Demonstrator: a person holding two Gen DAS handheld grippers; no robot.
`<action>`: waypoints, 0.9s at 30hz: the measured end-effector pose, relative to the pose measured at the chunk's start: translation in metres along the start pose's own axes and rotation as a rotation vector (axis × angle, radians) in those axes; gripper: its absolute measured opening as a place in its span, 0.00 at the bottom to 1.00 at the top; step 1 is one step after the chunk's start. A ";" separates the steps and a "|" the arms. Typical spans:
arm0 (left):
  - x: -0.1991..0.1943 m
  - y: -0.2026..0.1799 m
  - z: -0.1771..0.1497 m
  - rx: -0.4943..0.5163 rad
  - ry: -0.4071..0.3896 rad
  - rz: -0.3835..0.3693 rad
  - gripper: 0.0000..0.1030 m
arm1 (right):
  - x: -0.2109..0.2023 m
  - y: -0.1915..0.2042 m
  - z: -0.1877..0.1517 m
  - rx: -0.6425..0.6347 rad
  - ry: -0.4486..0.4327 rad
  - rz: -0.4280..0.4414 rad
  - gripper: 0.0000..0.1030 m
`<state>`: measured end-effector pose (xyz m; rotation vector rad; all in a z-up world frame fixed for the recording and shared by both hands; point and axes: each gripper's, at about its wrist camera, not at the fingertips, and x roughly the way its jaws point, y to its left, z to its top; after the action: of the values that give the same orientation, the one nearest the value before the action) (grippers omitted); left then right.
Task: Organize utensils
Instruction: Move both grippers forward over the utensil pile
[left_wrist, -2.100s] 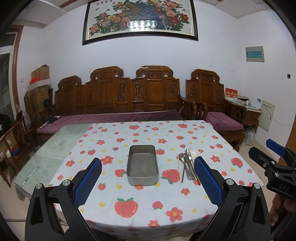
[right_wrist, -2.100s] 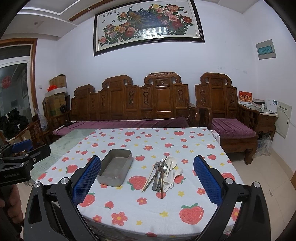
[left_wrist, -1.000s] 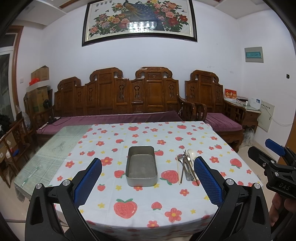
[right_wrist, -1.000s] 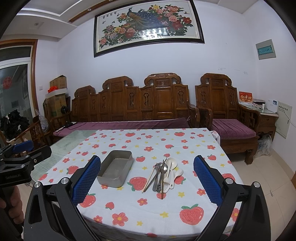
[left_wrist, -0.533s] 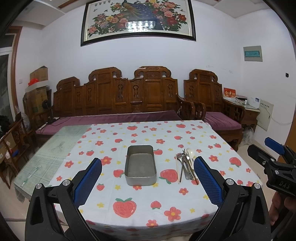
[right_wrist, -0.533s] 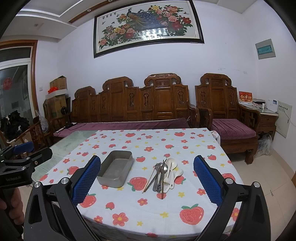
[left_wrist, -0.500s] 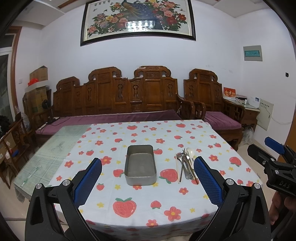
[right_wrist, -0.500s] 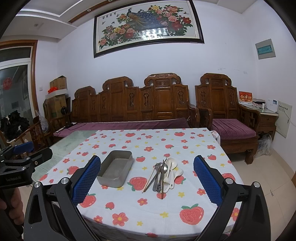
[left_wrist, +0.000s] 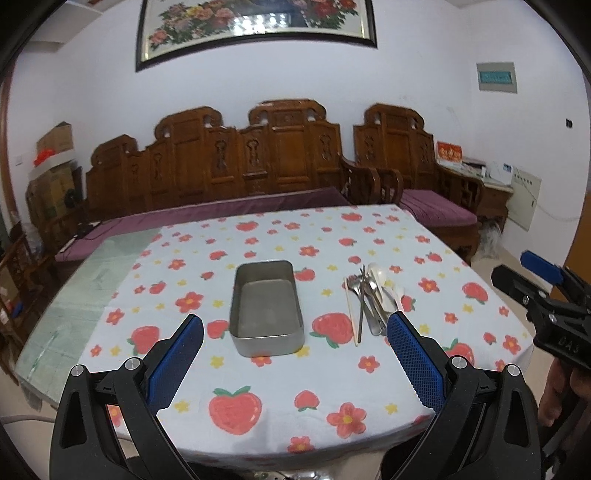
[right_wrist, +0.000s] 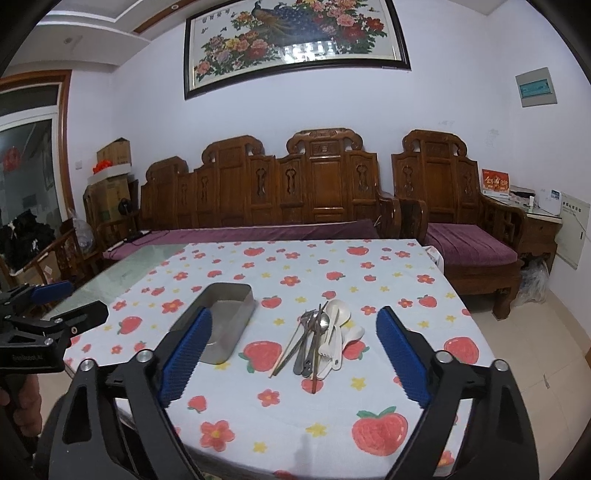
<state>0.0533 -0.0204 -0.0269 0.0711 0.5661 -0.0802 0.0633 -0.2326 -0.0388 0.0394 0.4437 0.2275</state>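
An empty grey metal tin (left_wrist: 266, 308) (right_wrist: 226, 322) lies on the strawberry-print tablecloth (left_wrist: 258, 387). To its right is a heap of utensils (left_wrist: 371, 299) (right_wrist: 320, 338): metal spoons and a fork, wooden chopsticks, white plastic spoons. My left gripper (left_wrist: 295, 332) hangs over the table's near edge, open and empty, with the tin ahead between its fingers. My right gripper (right_wrist: 293, 328) is open above the near edge with its jaws closing; the utensils lie ahead of its fingers, untouched. Each gripper shows at the side of the other's view.
A carved wooden bench (right_wrist: 280, 199) with purple cushions runs along the table's far side, and a matching armchair (right_wrist: 458, 221) stands at the right. Bare glass tabletop (left_wrist: 74, 288) shows left of the cloth. Cardboard boxes (right_wrist: 110, 184) are stacked at the far left wall.
Both grippers have dropped and moved forward towards the table, so tin and utensils look larger. The right gripper's fingers have drawn slightly closer together.
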 end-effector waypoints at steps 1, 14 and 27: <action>0.005 -0.001 -0.001 0.005 0.006 -0.006 0.94 | 0.009 -0.002 0.000 -0.002 0.004 0.001 0.83; 0.089 -0.011 0.003 0.047 0.098 -0.077 0.94 | 0.096 -0.039 0.012 0.008 0.041 0.030 0.57; 0.169 -0.036 -0.013 0.096 0.217 -0.167 0.83 | 0.197 -0.069 -0.050 0.020 0.253 0.060 0.43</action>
<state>0.1854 -0.0645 -0.1305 0.1266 0.7842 -0.2644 0.2293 -0.2554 -0.1728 0.0437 0.6969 0.2888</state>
